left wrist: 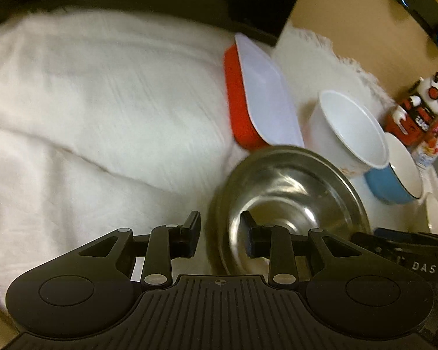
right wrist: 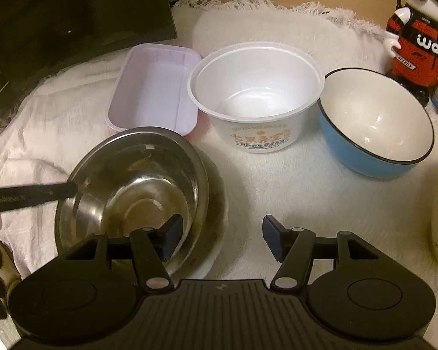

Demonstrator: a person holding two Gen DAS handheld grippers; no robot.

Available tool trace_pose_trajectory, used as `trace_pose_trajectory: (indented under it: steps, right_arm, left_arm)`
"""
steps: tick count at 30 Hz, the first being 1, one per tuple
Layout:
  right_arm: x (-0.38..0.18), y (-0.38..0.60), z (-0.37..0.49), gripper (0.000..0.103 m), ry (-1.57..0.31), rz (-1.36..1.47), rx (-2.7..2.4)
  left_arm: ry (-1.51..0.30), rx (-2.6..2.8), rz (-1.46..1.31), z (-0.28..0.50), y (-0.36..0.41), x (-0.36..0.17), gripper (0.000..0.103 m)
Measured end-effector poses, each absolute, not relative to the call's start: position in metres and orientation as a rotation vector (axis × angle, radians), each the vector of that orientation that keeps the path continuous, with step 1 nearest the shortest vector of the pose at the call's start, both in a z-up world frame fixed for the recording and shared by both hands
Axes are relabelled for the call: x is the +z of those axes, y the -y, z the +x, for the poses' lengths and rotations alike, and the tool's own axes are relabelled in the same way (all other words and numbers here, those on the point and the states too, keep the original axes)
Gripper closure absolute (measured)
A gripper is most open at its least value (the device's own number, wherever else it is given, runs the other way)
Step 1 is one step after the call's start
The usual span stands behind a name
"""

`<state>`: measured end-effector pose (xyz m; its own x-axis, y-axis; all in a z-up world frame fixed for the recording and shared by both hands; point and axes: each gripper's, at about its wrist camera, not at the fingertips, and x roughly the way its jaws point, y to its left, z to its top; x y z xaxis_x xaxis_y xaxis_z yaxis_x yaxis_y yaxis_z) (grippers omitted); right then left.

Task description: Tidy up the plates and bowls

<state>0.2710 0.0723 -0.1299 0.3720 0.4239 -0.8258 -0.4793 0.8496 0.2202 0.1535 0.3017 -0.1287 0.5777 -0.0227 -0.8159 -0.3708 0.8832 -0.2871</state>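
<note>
Downward-tilted left gripper (left wrist: 219, 230) astride steel bowl (left wrist: 292, 192) rim.

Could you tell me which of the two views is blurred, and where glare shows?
Left wrist view: motion-smeared, worst on the white cloth. Right wrist view: sharp, printing on the white plastic tub legible. Both: reflections on the round steel bowl, bent by fisheye.
</note>
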Motion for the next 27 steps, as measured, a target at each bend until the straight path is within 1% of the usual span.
trace_pose_trajectory:
  steps: [6, 8, 9, 11, 13, 23, 27]
  right_arm:
    - [-0.151, -0.085, 0.29, 0.042, -1.175, 0.035, 0.596]
    - [-0.161, -0.091, 0.294, 0.042, -1.226, 0.055, 0.605]
    - [-0.165, -0.094, 0.293, 0.044, -1.242, 0.057, 0.611]
    - [-0.162, -0.101, 0.288, 0.048, -1.227, 0.019, 0.625]
    - [-0.159, -0.1, 0.283, 0.048, -1.221, -0.006, 0.617]
    - [-0.152, -0.045, 0.274, 0.048, -1.211, 0.048, 0.463]
    - [-0.151, -0.03, 0.276, 0.048, -1.2, 0.078, 0.41]
  left_arm:
    - [-0.981, 0.196, -0.482, 0.167, -0.305, -0.144, 0.068]
    - [-0.995, 0.187, -0.475, 0.171, -0.304, -0.149, 0.066]
    - [-0.999, 0.184, -0.469, 0.172, -0.302, -0.15, 0.064]
    - [-1.008, 0.175, -0.474, 0.174, -0.3, -0.149, 0.058]
    - [-1.02, 0.152, -0.51, 0.176, -0.296, -0.149, 0.054]
    - [-1.062, -0.041, -0.485, 0.196, -0.248, -0.154, 0.053]
    - [-1.065, -0.071, -0.463, 0.201, -0.243, -0.154, 0.053]
